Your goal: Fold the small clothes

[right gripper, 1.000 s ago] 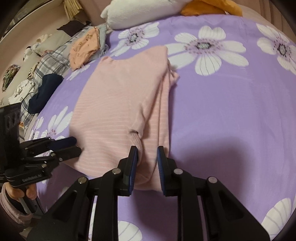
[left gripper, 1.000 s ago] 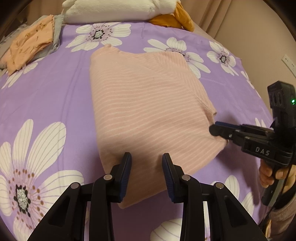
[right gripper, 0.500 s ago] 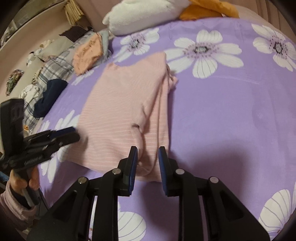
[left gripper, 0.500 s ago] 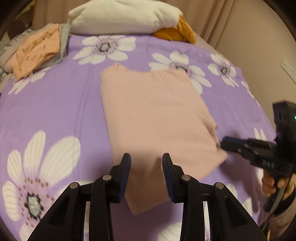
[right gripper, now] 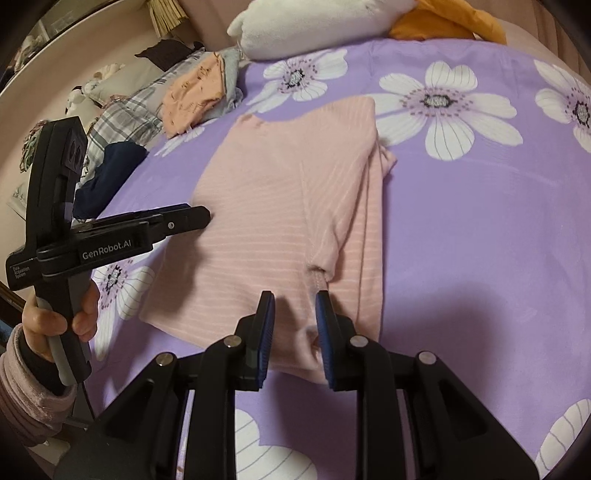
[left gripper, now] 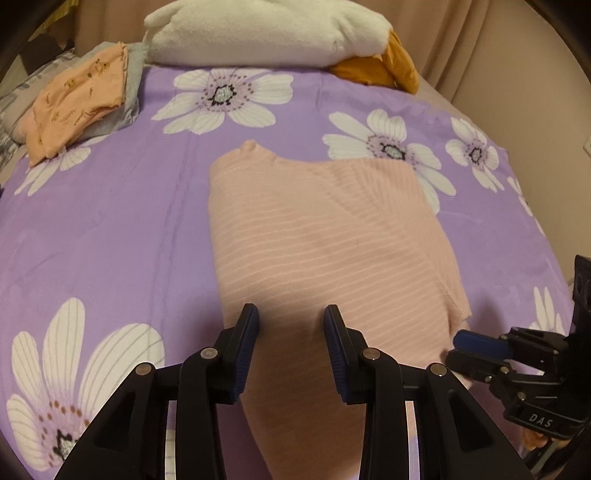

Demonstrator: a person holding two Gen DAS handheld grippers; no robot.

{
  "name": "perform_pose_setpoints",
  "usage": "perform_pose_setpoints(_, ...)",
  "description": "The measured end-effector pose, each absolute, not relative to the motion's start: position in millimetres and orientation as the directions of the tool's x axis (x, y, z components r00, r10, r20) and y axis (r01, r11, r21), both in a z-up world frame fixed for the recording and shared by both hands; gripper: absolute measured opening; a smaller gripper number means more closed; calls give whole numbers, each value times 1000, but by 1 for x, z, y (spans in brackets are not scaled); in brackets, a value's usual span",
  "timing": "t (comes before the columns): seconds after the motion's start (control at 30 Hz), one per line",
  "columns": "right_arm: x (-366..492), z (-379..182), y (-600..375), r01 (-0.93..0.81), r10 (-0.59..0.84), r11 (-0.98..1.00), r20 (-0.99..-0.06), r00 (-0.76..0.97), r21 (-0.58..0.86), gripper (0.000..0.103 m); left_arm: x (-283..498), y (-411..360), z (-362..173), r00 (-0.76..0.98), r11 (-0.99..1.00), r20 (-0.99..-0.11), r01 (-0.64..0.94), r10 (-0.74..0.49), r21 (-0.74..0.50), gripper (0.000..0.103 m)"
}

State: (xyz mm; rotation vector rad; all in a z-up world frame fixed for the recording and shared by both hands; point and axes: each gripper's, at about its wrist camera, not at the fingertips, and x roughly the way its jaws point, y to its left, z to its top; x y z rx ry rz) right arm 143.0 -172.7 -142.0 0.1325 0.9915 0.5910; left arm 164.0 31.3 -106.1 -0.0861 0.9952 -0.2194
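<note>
Through the left wrist camera I see my left gripper (left gripper: pixel 291 332) with fingers spread and nothing between them, poised over the near edge of the pink striped garment (left gripper: pixel 325 243), which lies folded flat on the purple flowered bedspread (left gripper: pixel 110 229). At the right edge of this view my right gripper (left gripper: pixel 476 350) comes in sideways by the garment's near right corner, though I cannot tell from here whether it touches the cloth. Beyond lie a white pillow (left gripper: pixel 266 33) and an orange printed garment (left gripper: pixel 77 99) on a grey one.

From the right wrist camera, the right gripper (right gripper: pixel 293 317) shows its fingers parted and bare above the garment's folded sleeve cuff (right gripper: pixel 318 280). Only this view shows my left hand (right gripper: pixel 55 321) on the left gripper's handle, and a plaid cloth (right gripper: pixel 125 114) off the bedspread's left edge.
</note>
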Motion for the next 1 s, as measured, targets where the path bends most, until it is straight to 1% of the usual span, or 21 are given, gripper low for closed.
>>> perform_pose_setpoints(0.03, 144, -144, -174, -400, 515, 842, -757, 401, 362, 24, 165, 31, -108, 521, 975, -825, 145, -220, -168, 34)
perform_pose_setpoints(0.07, 145, -147, -175, -392, 515, 843, -762, 393, 368, 21, 165, 31, -108, 520, 975, -826, 146, -219, -167, 35)
perform_pose_setpoints(0.1, 145, -148, -176, -387, 520, 841, -760, 390, 377, 20, 165, 31, -108, 519, 975, -826, 145, -219, -167, 35)
perform_pose_setpoints(0.27, 140, -145, -180, -383, 528, 839, -752, 395, 387, 21, 163, 31, -106, 519, 974, -825, 147, -222, -170, 35)
perform_pose_setpoints(0.3, 139, -143, -180, -385, 530, 837, -750, 396, 388, 23, 161, 31, -105, 520, 974, -825, 149, -223, -169, 34)
perform_pose_setpoints(0.47, 133, -133, -182, -405, 557, 821, -721, 413, 402, 24, 152, 32, -105, 519, 975, -826, 152, -220, -164, 35)
perform_pose_setpoints(0.63, 136, -142, -182, -383, 536, 835, -743, 402, 395, 24, 147, 32, -105, 519, 975, -827, 154, -216, -157, 35)
perform_pose_setpoints(0.67, 136, -144, -182, -378, 534, 837, -745, 401, 396, 22, 145, 32, -105, 519, 975, -827, 155, -215, -157, 35)
perform_pose_setpoints(1.0, 136, -144, -184, -363, 532, 840, -747, 400, 404, 21, 126, 31, -104, 520, 976, -827, 158, -213, -152, 35)
